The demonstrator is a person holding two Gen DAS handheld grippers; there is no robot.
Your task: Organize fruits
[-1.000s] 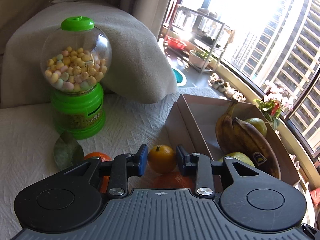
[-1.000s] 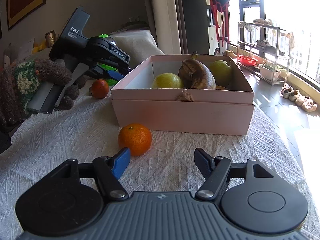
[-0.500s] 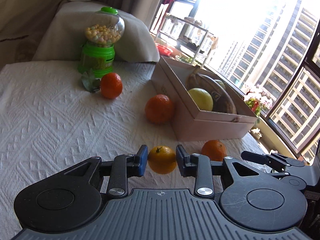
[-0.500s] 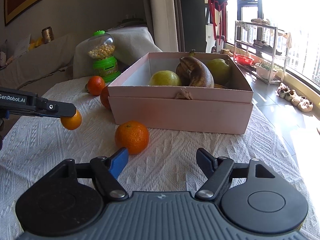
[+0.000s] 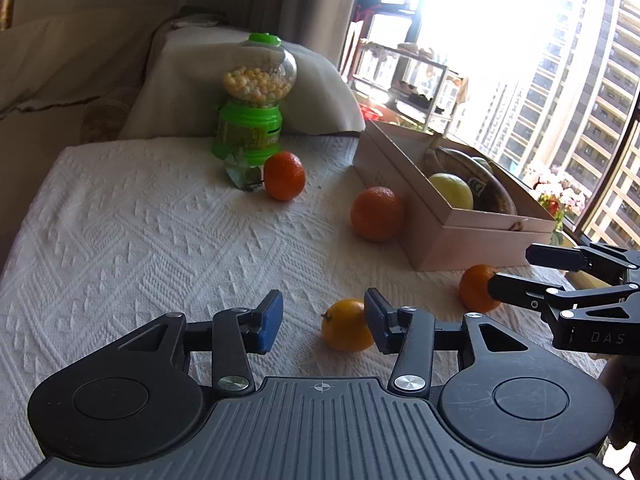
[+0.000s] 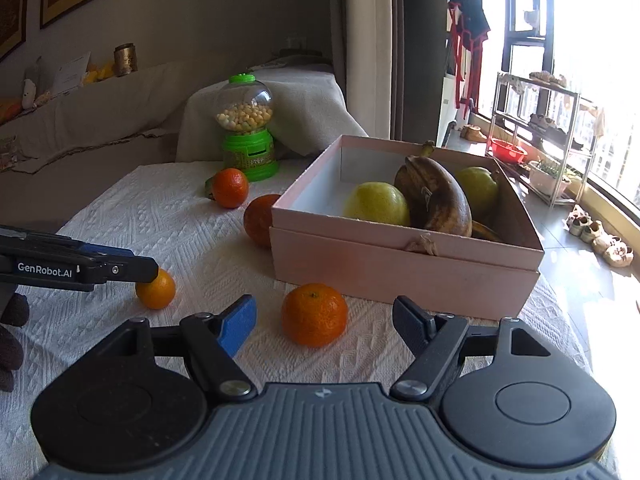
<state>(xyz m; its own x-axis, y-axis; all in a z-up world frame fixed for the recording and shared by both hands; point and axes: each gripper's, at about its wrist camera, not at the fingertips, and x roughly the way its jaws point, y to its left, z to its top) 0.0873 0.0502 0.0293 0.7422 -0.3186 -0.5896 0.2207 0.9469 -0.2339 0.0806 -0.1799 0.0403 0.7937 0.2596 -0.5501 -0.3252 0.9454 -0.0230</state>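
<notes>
White knitted cloth covers the desk [image 5: 120, 240], soft enough to keep round fruit from rolling. Off to the window side the pink box [image 6: 400, 272] holds bananas [image 6: 436, 196] and two pale green fruits, so it looks like the collecting place. Three oranges lie loose outside it. The right claw [image 6: 324, 320] stands spread around one orange [image 6: 314, 314], not touching it. The left claw [image 5: 320, 320], jaws just opening, has let a small yellow-orange citrus [image 5: 346, 330] down onto the cloth, against one pad.
</notes>
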